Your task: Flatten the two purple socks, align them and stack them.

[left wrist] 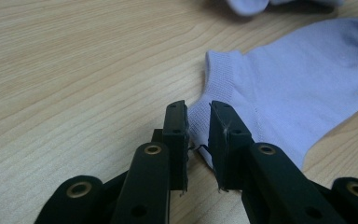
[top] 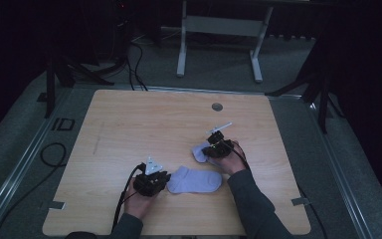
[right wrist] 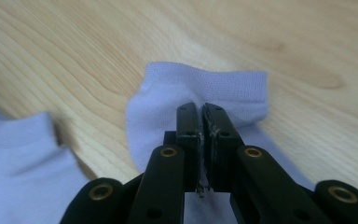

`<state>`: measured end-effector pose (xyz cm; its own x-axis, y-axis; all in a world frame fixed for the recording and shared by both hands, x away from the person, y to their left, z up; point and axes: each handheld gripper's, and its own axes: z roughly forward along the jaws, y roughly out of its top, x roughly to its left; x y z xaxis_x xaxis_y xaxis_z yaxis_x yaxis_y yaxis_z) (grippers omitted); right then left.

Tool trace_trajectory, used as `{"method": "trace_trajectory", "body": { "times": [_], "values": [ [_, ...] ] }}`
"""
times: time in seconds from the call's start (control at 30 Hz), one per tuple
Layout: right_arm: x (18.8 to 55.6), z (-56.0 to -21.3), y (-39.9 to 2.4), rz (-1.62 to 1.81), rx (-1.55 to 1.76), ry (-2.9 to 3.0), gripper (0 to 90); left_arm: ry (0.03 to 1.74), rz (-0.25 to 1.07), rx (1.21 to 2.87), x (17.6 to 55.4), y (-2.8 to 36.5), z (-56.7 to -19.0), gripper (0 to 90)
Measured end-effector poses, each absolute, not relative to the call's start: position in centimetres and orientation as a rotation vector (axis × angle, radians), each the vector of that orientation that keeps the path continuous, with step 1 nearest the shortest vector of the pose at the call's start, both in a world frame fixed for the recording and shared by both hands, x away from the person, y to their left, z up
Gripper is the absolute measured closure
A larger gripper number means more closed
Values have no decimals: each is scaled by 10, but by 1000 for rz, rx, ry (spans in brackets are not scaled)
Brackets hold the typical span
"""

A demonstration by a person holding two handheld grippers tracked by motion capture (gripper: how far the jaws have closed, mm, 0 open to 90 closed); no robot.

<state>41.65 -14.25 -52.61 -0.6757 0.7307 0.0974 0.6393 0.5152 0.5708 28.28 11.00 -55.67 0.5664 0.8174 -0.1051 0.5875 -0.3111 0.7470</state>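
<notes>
Right gripper view: tongs [right wrist: 200,116] pinching far sock [right wrist: 200,88].

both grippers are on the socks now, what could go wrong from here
1. The left gripper has only the cuff corner of the near sock between its jaws; such a thin bite may slip out once pulled.
2. The right gripper is shut on a fold of the far sock; lifting could bunch the fabric rather than spread it.
3. The two socks lie close together on the table, so dragging one may shift the other.

One sock [top: 196,180] lies on the table [top: 129,124], another sock [top: 199,152] just behind it.
</notes>
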Motion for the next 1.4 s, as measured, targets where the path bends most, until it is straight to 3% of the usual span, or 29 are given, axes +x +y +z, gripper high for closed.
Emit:
{"method": "trace_trajectory", "body": {
  "times": [0.53,1.4],
  "values": [
    [388,-482,-180,1164,1161,2465,853,1125,380,2033,283,110,-557,769],
    [369,-452,-198,1314,1129,2404,852,1126,375,2034,283,109,-559,769]
  ]
}}
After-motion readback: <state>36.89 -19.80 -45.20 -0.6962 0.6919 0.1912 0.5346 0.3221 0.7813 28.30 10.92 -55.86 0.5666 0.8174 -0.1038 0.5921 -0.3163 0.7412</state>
